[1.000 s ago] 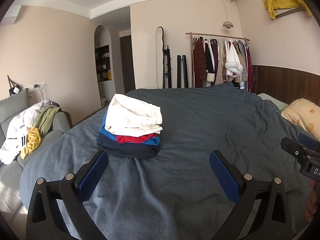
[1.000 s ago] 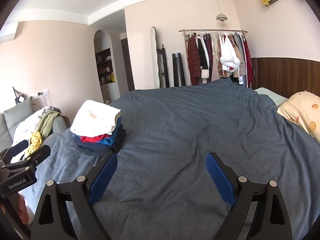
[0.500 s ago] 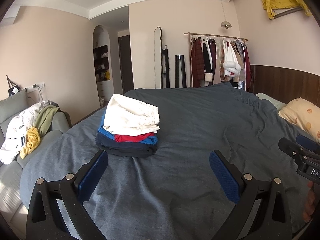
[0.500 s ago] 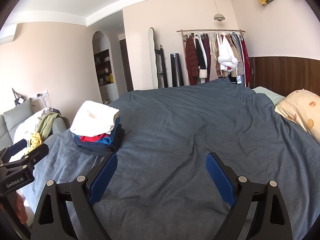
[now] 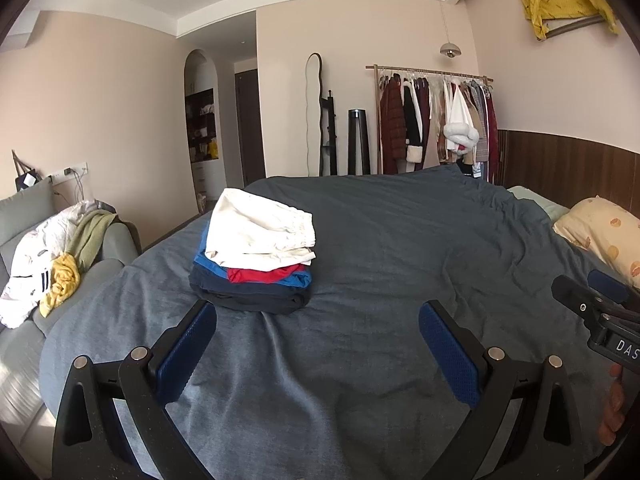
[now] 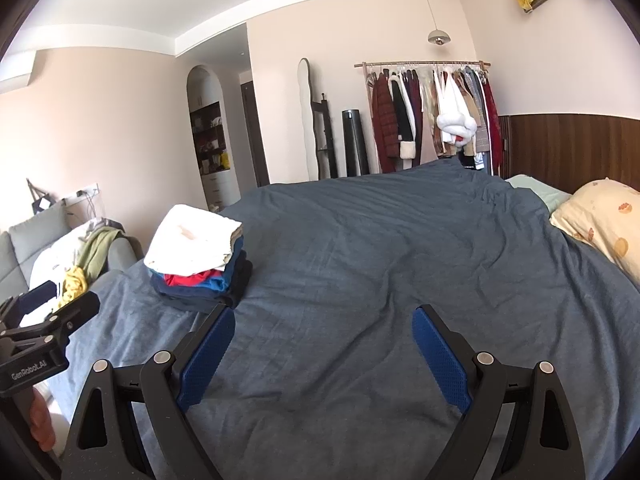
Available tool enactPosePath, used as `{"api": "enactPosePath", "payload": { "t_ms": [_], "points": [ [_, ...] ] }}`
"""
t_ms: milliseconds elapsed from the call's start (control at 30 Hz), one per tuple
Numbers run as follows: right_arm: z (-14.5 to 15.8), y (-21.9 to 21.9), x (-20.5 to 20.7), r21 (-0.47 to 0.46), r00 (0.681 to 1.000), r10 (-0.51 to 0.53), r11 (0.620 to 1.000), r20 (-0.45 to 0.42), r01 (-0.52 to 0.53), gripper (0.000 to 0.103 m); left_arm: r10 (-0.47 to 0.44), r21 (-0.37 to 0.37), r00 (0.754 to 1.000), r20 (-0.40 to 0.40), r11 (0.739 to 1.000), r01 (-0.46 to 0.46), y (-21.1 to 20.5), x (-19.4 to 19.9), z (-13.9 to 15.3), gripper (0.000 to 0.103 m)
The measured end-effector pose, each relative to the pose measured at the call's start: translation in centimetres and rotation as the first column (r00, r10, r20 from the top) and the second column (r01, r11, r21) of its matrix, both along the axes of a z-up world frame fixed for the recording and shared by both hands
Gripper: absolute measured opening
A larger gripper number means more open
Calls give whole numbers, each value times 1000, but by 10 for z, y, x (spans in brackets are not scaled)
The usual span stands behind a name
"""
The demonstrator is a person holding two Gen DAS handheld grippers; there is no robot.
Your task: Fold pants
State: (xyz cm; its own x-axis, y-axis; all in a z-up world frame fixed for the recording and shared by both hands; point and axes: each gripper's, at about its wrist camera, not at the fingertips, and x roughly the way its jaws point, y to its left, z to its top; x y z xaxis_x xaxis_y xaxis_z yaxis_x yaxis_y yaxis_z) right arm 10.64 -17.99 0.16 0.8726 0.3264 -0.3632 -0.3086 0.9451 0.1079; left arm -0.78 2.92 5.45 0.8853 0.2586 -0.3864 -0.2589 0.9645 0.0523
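Folded stack sitting on bed, ahead-left of left gripper, the nearer one; right gripper farther right. Both jaws spreading wide, holding nothing.

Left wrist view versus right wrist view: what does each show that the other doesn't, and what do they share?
Only the left wrist view shows the right gripper at its right edge. Only the right wrist view shows the left gripper at its left edge. Both show open jaws over the blue-grey bedspread, the stack of folded clothes topped by a cream garment, the pillow and the clothes rack.
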Motion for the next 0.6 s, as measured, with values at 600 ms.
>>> {"api": "enactPosePath", "payload": {
  "t_ms": [600],
  "points": [
    [9, 1, -4, 5, 1000, -14, 1000, 9, 14, 91, -17, -9, 1000, 8, 1000, 17, 2, -5, 3, 103]
  ]
}}
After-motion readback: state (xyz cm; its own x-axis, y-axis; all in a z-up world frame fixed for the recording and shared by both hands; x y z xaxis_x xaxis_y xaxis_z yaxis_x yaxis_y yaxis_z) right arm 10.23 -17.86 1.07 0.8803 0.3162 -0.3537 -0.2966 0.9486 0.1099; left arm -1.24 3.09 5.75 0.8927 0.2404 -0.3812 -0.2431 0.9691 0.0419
